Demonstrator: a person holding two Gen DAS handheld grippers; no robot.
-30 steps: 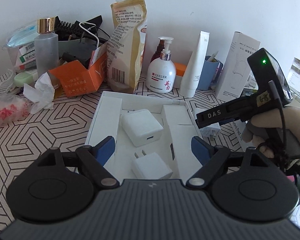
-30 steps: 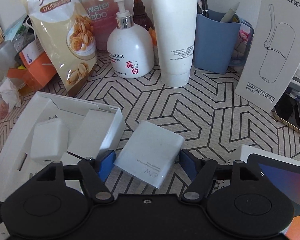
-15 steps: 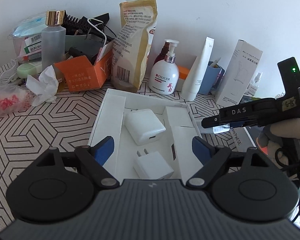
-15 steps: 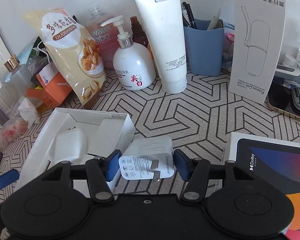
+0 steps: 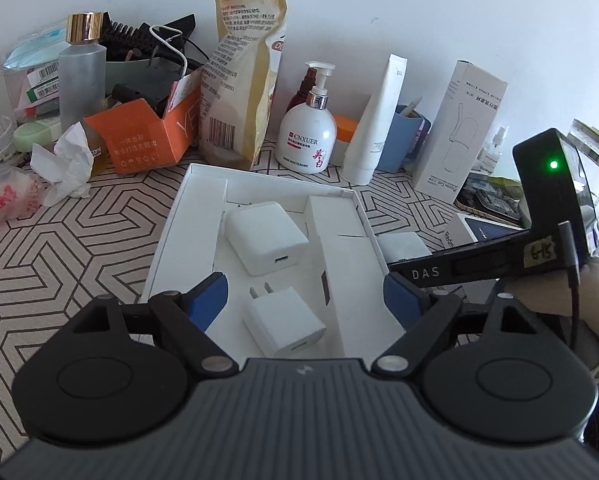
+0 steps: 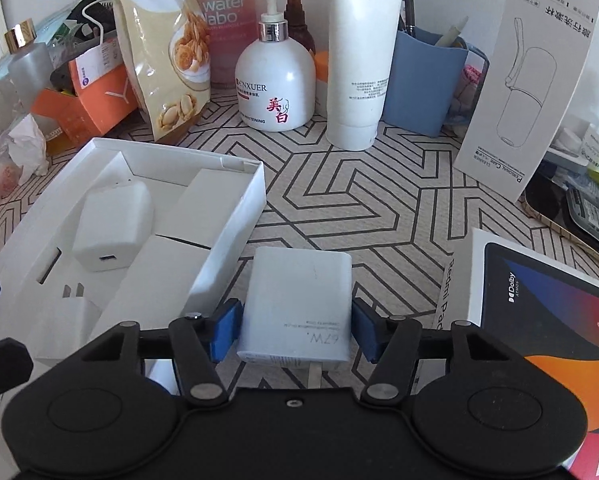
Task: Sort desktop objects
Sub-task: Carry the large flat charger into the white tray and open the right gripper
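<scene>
White charger (image 6: 297,304) pinched by right tongs (image 6: 295,326) | left tongs (image 5: 305,300) spread above tray (image 5: 187,216)

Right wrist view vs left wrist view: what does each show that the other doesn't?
Only the right wrist view: the right hand-held gripper with its blue pads against the sides of the 67W charger, the pink Water Labo bottle, and the tablet box's printed lid.

Only the left wrist view: the open left hand-held gripper over the white tray, and the green case.

Both: the tray, its two small chargers, the pump bottle, the snack bag.
</scene>
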